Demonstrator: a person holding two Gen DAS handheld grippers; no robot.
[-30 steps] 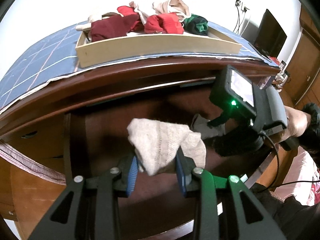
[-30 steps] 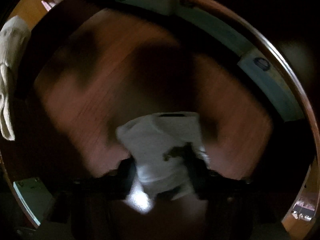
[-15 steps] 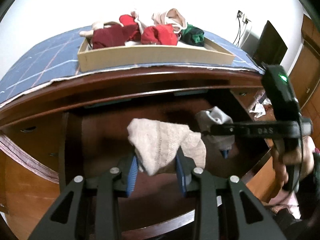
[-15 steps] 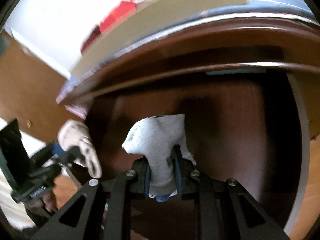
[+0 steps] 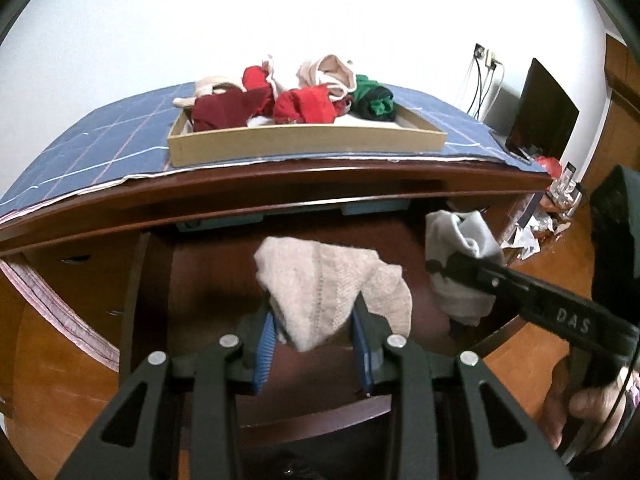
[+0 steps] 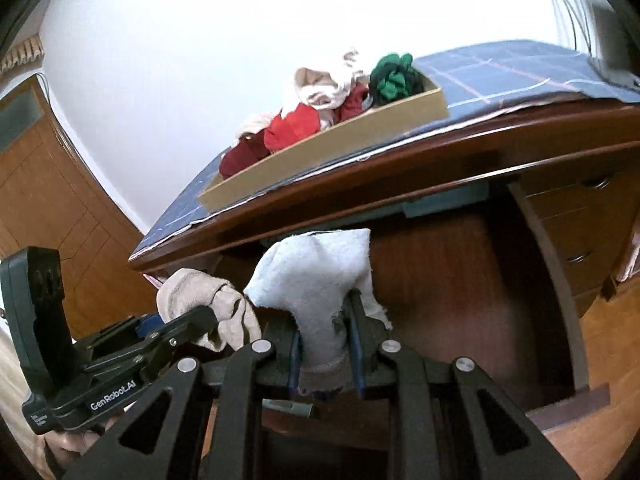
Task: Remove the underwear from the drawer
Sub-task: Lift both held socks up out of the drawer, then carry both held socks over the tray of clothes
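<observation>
Left gripper [image 5: 314, 330], jaws clamped on a beige knitted garment [image 5: 332, 288], cloth bunched between the blue pads and fanning out above them. Right gripper [image 6: 326, 350], jaws pinched close on a pale grey garment [image 6: 320, 280], having just been closing, fabric squeezed between them and standing up in a rumpled peak. Both pieces held in the air above the open drawer [image 5: 216, 272] of the dark wooden table [image 5: 280, 184], neither touching its floor. Side by side in the right wrist view, beige piece just left of the grey one; in the left wrist view, grey piece off to the right, gripped by the other tool with a hand [image 5: 588, 408] on its handle at the lower right edge. On the table top, a blue checked cloth [image 5: 100, 140], and on it a shallow cardboard tray [image 5: 304, 142] heaped with more underwear: dark red [image 5: 228, 110], bright red [image 5: 306, 106], cream [image 5: 328, 70] and green [image 5: 374, 100] pieces. Dark screen [image 5: 544, 108] standing at the far right end of the table, with cables at the wall behind.
</observation>
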